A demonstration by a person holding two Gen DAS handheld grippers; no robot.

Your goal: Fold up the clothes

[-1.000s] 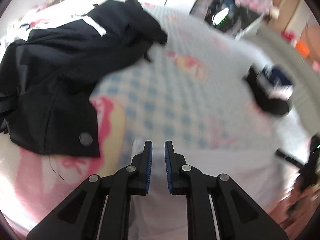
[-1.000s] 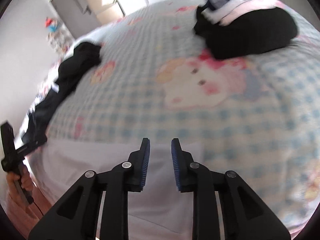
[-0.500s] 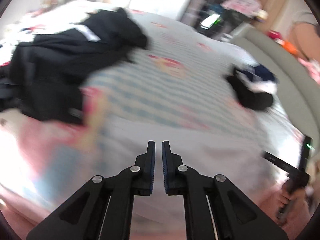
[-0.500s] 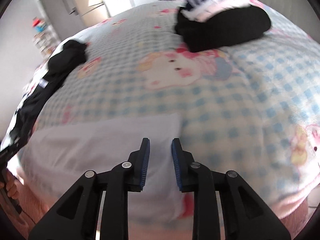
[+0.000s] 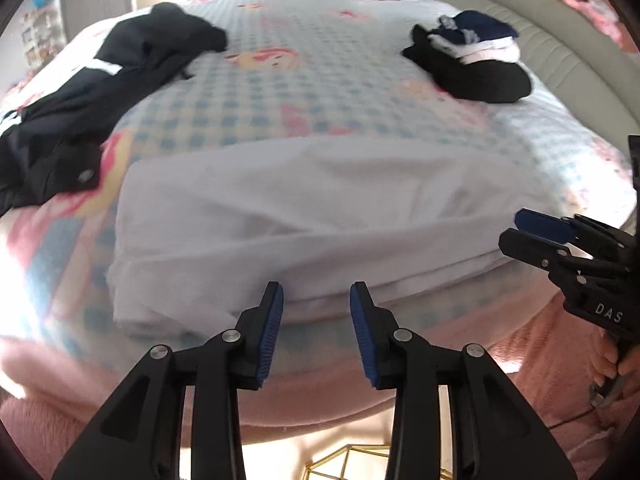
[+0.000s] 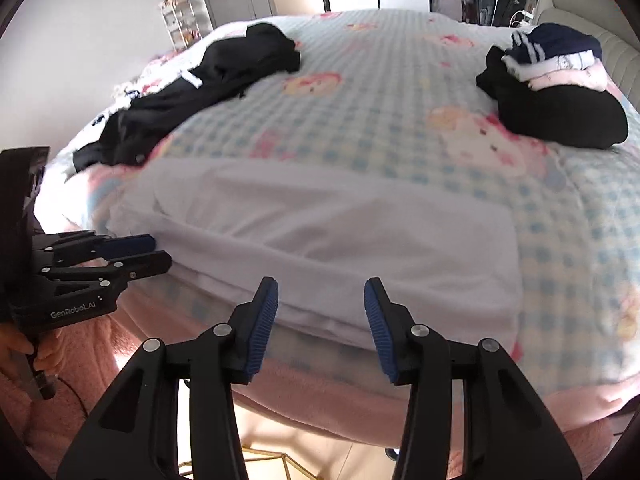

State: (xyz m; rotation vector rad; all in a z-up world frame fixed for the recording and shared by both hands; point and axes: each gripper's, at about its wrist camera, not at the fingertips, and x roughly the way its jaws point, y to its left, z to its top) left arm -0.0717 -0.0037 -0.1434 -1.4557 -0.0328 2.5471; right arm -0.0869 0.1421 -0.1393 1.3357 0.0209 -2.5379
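Bedroom light falls across a bed (image 5: 320, 92) with a blue-checked cartoon cover, seen first from the left wrist: a pale lavender garment (image 5: 304, 216) lies folded flat along the near edge, its layered hem just beyond the left gripper (image 5: 316, 312), whose jaws have just been opening and stand apart with nothing between them. At ten o'clock a crumpled black garment (image 5: 100, 92) waits unfolded; at one o'clock a folded pile (image 5: 476, 60) of dark and pale clothes sits near the padded headboard (image 5: 520, 36). The right gripper (image 5: 524, 232) enters at three o'clock, beside the garment's corner. From the right wrist, the same lavender piece (image 6: 320, 240) fills the middle, and the right gripper (image 6: 320, 312) hangs before its near hem, jaws likewise just opened and empty; the left gripper (image 6: 148, 254) shows at nine o'clock. Judging by this, the lavender piece looks partly folded and released, probably needing another fold before joining the pile, and the black garment remains. Nothing blocks the way.
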